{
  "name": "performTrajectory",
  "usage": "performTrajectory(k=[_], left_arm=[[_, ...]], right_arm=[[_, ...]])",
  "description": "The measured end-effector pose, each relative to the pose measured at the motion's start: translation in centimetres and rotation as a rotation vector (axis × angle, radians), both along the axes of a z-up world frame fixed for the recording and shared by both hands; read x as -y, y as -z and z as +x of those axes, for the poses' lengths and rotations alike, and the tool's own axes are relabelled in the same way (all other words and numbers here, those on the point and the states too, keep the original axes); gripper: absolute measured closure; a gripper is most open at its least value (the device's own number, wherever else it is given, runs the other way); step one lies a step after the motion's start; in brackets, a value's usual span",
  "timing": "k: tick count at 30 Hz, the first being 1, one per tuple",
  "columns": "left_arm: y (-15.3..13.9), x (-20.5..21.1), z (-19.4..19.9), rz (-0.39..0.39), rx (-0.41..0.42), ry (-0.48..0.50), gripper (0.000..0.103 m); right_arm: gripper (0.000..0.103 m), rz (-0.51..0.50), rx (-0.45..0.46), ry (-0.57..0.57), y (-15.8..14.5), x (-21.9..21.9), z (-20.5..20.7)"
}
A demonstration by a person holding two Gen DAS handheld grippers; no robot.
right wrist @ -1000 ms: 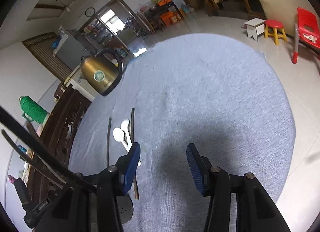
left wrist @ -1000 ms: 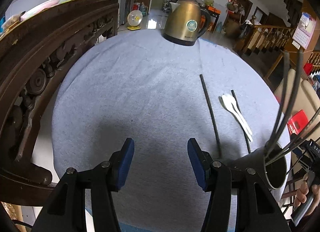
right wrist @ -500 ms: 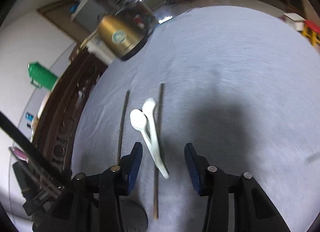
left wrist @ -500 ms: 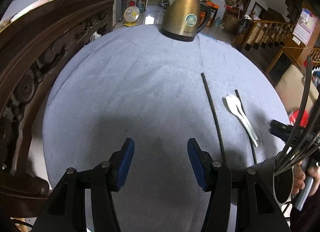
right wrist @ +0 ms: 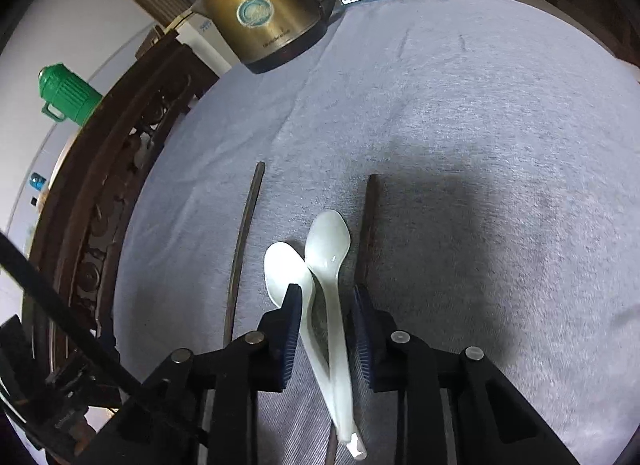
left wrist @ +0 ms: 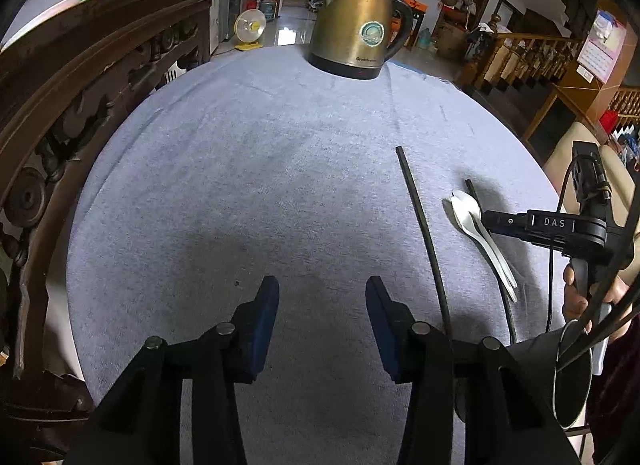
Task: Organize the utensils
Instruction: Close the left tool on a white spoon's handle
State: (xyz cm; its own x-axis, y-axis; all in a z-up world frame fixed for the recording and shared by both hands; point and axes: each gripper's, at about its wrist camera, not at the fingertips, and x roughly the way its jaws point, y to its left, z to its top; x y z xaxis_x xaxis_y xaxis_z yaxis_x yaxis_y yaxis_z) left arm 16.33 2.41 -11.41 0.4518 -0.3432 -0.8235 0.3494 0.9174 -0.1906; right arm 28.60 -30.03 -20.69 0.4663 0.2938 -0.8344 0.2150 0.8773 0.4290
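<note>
Two white spoons point(right wrist: 326, 265) lie side by side on the grey cloth, flanked by two dark chopsticks point(right wrist: 244, 241) point(right wrist: 368, 221). My right gripper point(right wrist: 326, 293) is open and straddles the spoon handles, one finger on each side. The spoons point(left wrist: 480, 233) and the long chopstick point(left wrist: 424, 233) also show in the left wrist view, with the right gripper point(left wrist: 492, 221) reaching over them. My left gripper point(left wrist: 322, 289) is open and empty above bare cloth. A dark utensil holder point(left wrist: 572, 377) with several black sticks stands at the near right.
A brass electric kettle point(left wrist: 360, 41) stands at the table's far edge. A carved dark wooden chair back point(left wrist: 80, 105) curves along the left side. A green thermos point(right wrist: 68, 93) stands behind it.
My right gripper has swung left and down over the spoons, so they now lie between its fingers. My left gripper has stayed open over the cloth.
</note>
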Motion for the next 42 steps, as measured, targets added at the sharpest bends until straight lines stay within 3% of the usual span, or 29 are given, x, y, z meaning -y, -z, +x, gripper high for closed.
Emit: performTrajectory(k=[4,7,11,17,26,32,36,42], left_arm=[[-0.2,0.4,0.6,-0.005,0.005,0.014,0.057],[-0.5,0.9,1.0,0.001,0.023,0.026,0.057],[-0.7,2.0,1.7,-0.004,0.032,0.050,0.057],[-1.0,4.7,3.4,-0.013,0.076,0.138,0.057],[0.0,11.4,7.1,-0.058,0.014,0.309,0.060],[1.4,16.2,6.3,-0.005,-0.013,0.454,0.060],[3.2,17.9,6.5,0.015,-0.072,0.489,0.060],[4.2,19.1,6.6,0.021,-0.081,0.516,0.093]], right_arm=[[0.078,-0.064,-0.043,-0.041,0.3,-0.4,1.5],[0.086,-0.107,-0.067,-0.077,0.4,-0.8,2.2],[0.098,-0.102,-0.032,-0.057,0.1,-0.6,1.8],[0.098,0.024,0.108,0.058,-1.3,2.1,-1.4],[0.095,0.101,0.068,0.147,-0.1,5.3,-2.8],[0.095,0.112,0.074,0.179,0.4,6.6,-4.5],[0.095,0.122,0.070,0.193,0.7,7.1,-5.3],[0.095,0.122,0.066,0.194,1.0,7.4,-5.4]])
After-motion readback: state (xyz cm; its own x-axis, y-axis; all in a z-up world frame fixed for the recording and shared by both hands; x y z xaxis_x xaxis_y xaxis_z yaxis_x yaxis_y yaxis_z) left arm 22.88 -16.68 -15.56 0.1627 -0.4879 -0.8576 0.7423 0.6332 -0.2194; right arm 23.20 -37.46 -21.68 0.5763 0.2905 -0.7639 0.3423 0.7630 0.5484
